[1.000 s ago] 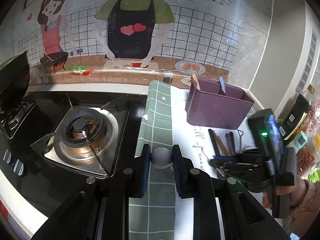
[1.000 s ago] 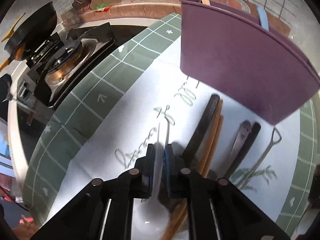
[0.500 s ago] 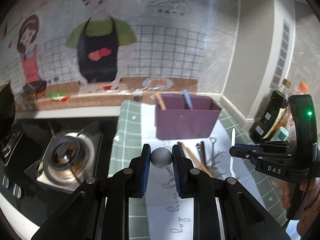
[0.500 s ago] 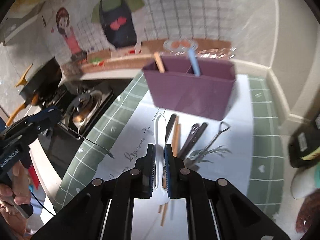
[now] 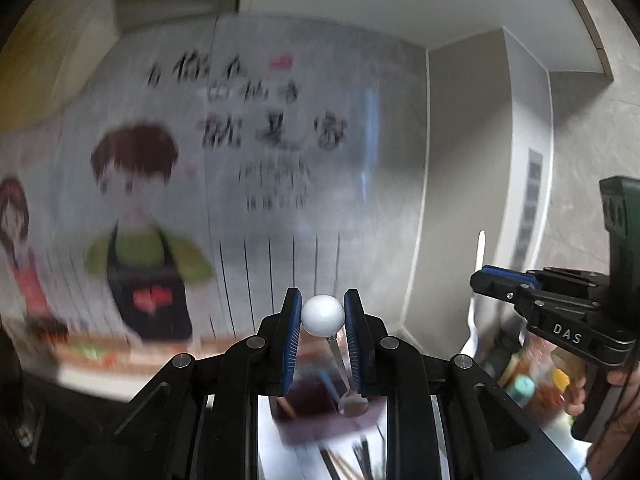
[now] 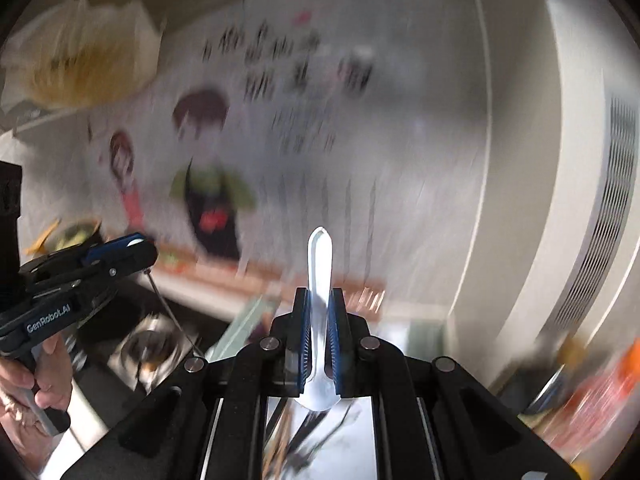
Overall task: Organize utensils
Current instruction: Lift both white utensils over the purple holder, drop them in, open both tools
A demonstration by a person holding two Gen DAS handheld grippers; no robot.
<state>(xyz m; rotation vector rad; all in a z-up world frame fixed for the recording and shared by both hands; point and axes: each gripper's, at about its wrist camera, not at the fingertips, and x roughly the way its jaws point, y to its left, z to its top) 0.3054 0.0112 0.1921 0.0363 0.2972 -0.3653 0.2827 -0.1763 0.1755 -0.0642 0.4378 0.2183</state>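
Observation:
My left gripper (image 5: 322, 316) is shut on the white ball end (image 5: 322, 315) of a thin metal utensil whose stem hangs down below the jaws. It is raised high and faces the wall. The purple utensil box (image 5: 320, 408) shows blurred low between the fingers. My right gripper (image 6: 319, 312) is shut on a white plastic spoon (image 6: 319, 276), handle pointing up past the fingertips. It also shows in the left wrist view (image 5: 486, 278), with the spoon (image 5: 480, 264) upright. The left gripper shows in the right wrist view (image 6: 136, 250).
The wall with cartoon cook pictures (image 5: 140, 248) fills the left wrist view. The gas stove (image 6: 148, 344) lies low left in the right wrist view. Loose utensils (image 6: 296, 440) lie on the mat below. Bottles and packets (image 5: 532, 380) stand at the right.
Both grippers have lifted and tilted up, so the views swing from the counter to the wall. The right gripper carried the white spoon off the mat. The left still holds the ball-ended utensil.

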